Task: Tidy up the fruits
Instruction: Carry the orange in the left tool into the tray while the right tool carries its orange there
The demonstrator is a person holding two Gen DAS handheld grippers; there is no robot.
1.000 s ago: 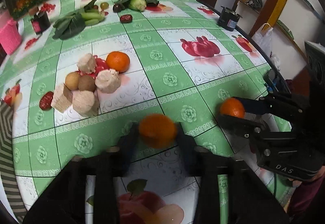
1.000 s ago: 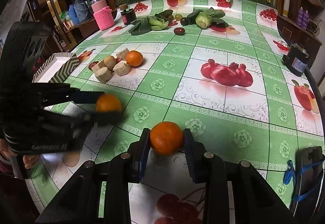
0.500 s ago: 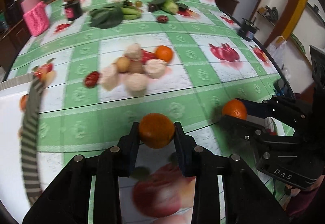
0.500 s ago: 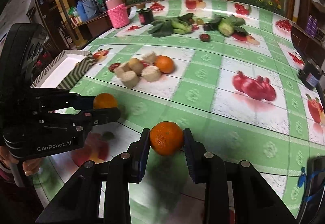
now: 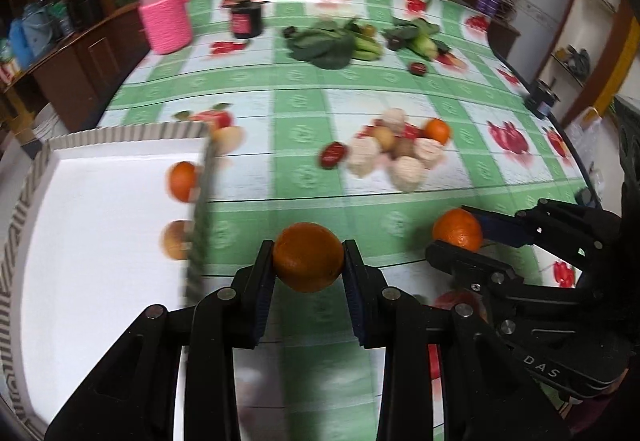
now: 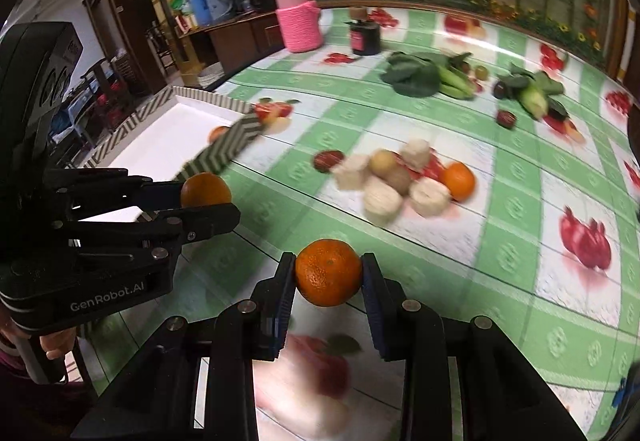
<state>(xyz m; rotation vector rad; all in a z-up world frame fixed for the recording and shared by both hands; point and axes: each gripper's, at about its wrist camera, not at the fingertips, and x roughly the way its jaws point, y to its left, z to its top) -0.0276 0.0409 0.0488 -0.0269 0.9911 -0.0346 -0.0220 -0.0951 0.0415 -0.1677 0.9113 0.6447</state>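
My left gripper (image 5: 308, 257) is shut on an orange (image 5: 308, 255) and holds it above the table, just right of a white tray (image 5: 100, 241) with a striped rim. An orange (image 5: 182, 181) and a brownish fruit (image 5: 176, 239) lie in the tray. My right gripper (image 6: 329, 273) is shut on a second orange (image 6: 329, 272); it shows in the left wrist view (image 5: 456, 235) to the right of the left one. A pile (image 6: 400, 181) of pale chunks, brown fruits and one orange (image 6: 459, 181) lies mid-table.
Leafy greens (image 5: 332, 45) and more vegetables (image 5: 416, 39) lie at the far side. A pink jar (image 5: 164, 17) and a dark jar (image 5: 246, 17) stand at the back left. A dark red fruit (image 5: 333, 155) lies left of the pile. The table edge curves at right.
Both grippers have swung left with their oranges. The white tray has come into full view at the left, and the pile now lies further right.
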